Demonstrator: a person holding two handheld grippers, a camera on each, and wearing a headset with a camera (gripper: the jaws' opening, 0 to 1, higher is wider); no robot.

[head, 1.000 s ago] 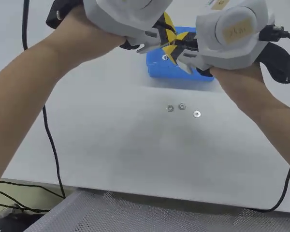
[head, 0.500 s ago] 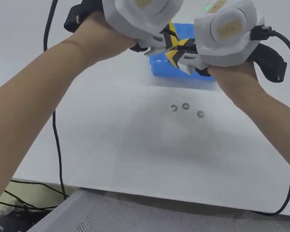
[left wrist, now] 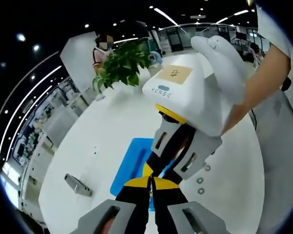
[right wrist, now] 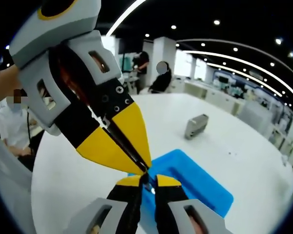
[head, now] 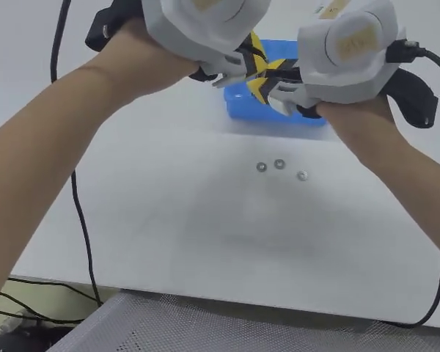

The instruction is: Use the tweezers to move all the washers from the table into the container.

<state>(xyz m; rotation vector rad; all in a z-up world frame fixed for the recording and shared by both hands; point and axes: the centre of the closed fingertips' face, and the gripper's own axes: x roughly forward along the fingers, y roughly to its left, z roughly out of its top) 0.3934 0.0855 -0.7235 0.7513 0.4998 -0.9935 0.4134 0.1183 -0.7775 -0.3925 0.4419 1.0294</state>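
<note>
Three washers lie in a short row on the white table (head: 169, 213): left washer (head: 261, 167), middle washer (head: 279, 164), right washer (head: 302, 175); they also show as washers (left wrist: 201, 181). Behind them stands the blue container (head: 282, 114) (left wrist: 131, 161) (right wrist: 200, 187). Both grippers hover tip to tip above the container. My left gripper (head: 251, 64) (left wrist: 152, 183) is shut on thin dark tweezers (right wrist: 121, 141). My right gripper (head: 265, 79) (right wrist: 147, 183) is closed on the tweezers' tip end. Something small and bright (right wrist: 152, 189) shows at that tip; I cannot tell what it is.
A small grey metal block (left wrist: 77, 185) (right wrist: 197, 126) lies on the table beyond the container. Black cables (head: 79, 220) hang off the left edge, and another cable (head: 436, 290) runs at the right. A perforated grey surface (head: 205, 326) lies below the near edge.
The grippers stay tip to tip over the container, barely shifted. The three washers have not moved; the picture's small shift comes from the head camera.
</note>
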